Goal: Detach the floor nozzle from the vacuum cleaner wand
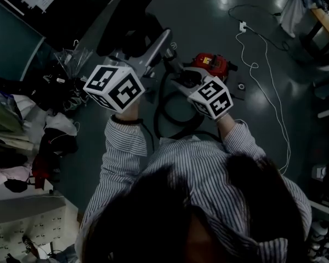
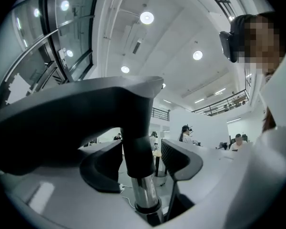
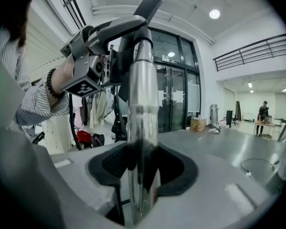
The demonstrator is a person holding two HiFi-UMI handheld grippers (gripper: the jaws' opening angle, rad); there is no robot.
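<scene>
Alignment decides it: the wand (image 3: 143, 104) and the floor nozzle (image 2: 76, 123) share one long axis, held up in the air. The right tongs (image 3: 143, 163) are clamped on the chrome tube. Further along it, the left tongs (image 2: 141, 147) are closed round the nozzle's dark neck, right at the joint. Parting them, I judge, means pulling straight along that axis, without bending.

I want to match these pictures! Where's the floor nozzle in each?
Head view: floor nozzle top centre, beyond the left marker cube.
Left gripper view: the nozzle fills the left and middle, above the jaws.
Right gripper view: the nozzle is top centre, atop the shiny wand.
Shared landmark: that marker cube, left of it in the right gripper view too.
</scene>
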